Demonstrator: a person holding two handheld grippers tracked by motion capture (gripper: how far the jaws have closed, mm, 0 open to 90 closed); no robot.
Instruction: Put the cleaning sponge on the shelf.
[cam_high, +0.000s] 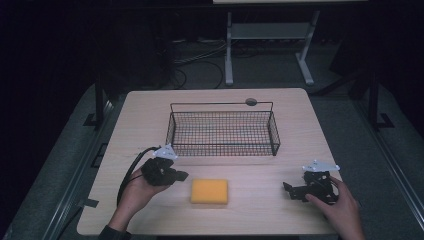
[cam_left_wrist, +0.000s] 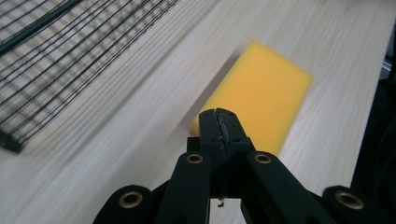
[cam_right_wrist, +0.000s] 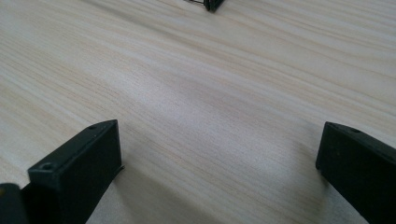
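1. Pale wood surface (cam_high: 150, 115) in a dark room; wire basket (cam_high: 223, 131) holds nothing.
2. Yellow sponge (cam_high: 209, 191) lies flat before the basket, not yet picked up.
3. Left hand-held gripper (cam_high: 179, 175) closed on nothing, beside the sponge; right hand-held gripper (cam_high: 290, 191) wide, resting apart.

We're in a lab: a bare wooden table (cam_high: 150, 115), cables (cam_high: 200, 57) on the floor at twelve o'clock, dark surroundings.

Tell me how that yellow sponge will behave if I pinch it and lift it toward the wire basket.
The sponge looks like soft foam, so it will probably squash between the jaws and weigh little. It lies flat as a block on the table, so it shouldn't roll. Its matte surface likely grips well.
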